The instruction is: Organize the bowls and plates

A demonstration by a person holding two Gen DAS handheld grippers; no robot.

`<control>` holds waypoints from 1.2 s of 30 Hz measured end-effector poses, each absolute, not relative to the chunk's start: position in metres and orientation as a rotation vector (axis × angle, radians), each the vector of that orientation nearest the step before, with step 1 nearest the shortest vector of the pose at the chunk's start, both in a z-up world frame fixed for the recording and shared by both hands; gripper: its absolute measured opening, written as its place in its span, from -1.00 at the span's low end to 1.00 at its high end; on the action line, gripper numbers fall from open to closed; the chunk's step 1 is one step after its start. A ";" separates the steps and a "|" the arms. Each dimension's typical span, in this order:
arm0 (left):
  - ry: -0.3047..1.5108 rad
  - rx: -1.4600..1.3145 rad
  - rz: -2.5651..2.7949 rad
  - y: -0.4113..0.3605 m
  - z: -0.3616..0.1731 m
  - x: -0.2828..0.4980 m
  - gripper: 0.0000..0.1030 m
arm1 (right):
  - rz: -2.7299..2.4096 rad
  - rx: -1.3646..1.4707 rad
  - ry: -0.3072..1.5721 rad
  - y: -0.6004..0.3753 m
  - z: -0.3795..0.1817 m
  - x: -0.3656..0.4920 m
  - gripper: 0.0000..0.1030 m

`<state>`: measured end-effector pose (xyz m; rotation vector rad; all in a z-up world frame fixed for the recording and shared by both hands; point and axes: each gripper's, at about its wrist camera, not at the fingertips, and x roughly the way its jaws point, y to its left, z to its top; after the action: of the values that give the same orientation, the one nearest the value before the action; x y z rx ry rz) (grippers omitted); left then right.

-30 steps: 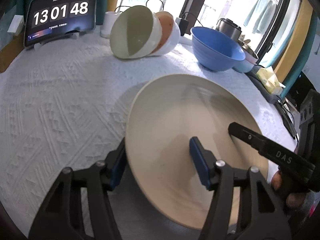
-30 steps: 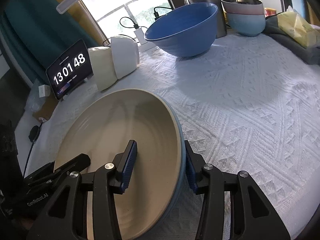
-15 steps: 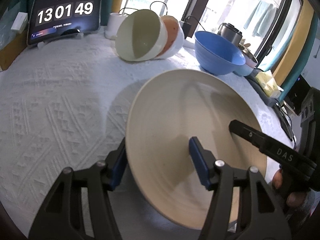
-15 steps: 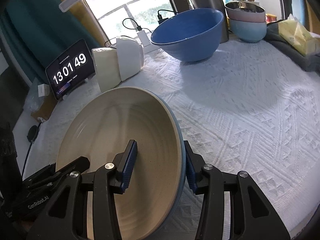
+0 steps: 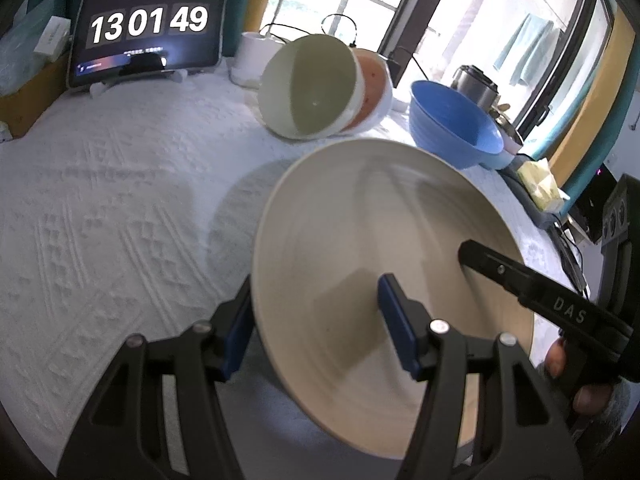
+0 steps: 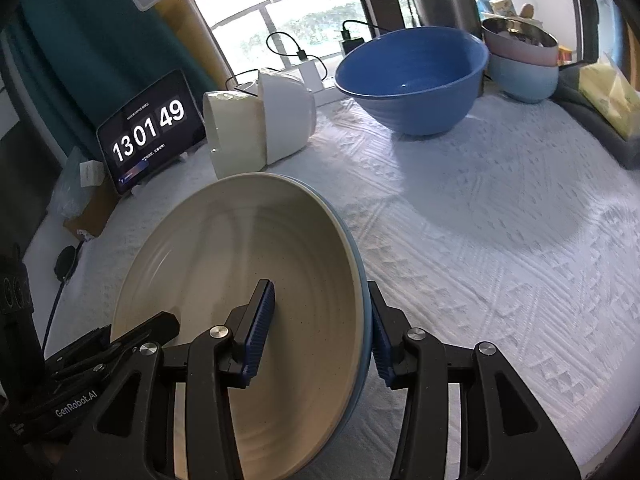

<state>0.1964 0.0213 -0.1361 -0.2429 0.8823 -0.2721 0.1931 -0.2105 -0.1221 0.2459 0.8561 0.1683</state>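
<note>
A wide beige plate point(image 5: 380, 220) with a blue underside point(image 6: 360, 280) hangs tilted above the white tablecloth, held from both sides. My left gripper point(image 5: 316, 312) is shut on its left rim, one blue pad inside and one under the edge. On the opposite rim my right gripper point(image 6: 320, 316) is shut the same way. Each gripper shows in the other's view: the right finger point(image 5: 520, 280) and the left finger point(image 6: 120, 336). At the back, a pale green bowl point(image 5: 312, 84) lies on its side with an orange-lined bowl point(image 5: 372, 92) nested behind it.
A big blue bowl point(image 6: 412, 80) stands at the back right, beside stacked pale blue and pink bowls point(image 6: 520, 60). A clock tablet point(image 5: 148, 32) leans at the back left. A metal pot point(image 6: 444, 4), cables and a yellow pack point(image 6: 612, 96) line the far and right edges.
Both grippers have carried the plate a little forward over the table, so the bowls at the back look nearer. Neither grip has changed.
</note>
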 end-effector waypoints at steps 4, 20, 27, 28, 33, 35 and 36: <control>0.875 -0.246 -0.256 0.032 -0.133 0.200 0.18 | 0.177 0.238 0.857 -0.201 -0.120 0.199 -0.08; 0.869 -0.287 -0.200 0.079 -0.131 0.210 0.18 | 0.232 0.198 0.871 -0.152 -0.115 0.221 -0.08; 0.866 -0.297 -0.177 0.099 -0.130 0.217 0.18 | 0.252 0.190 0.875 -0.128 -0.114 0.231 -0.08; 0.866 -0.300 -0.173 0.101 -0.131 0.218 0.18 | 0.256 0.188 0.876 -0.126 -0.114 0.232 -0.08; 0.872 -0.319 -0.149 0.117 -0.135 0.221 0.18 | 0.276 0.171 0.888 -0.110 -0.117 0.241 -0.08; 0.872 -0.326 -0.135 0.124 -0.136 0.223 0.18 | 0.284 0.164 0.893 -0.104 -0.118 0.244 -0.08; 0.872 -0.330 -0.130 0.127 -0.137 0.223 0.18 | 0.290 0.162 0.897 -0.101 -0.119 0.247 -0.08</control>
<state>0.2231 0.1266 -0.1366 -0.3296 0.8721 -0.1300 0.2469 -0.1010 -0.1192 0.1617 0.8965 0.2903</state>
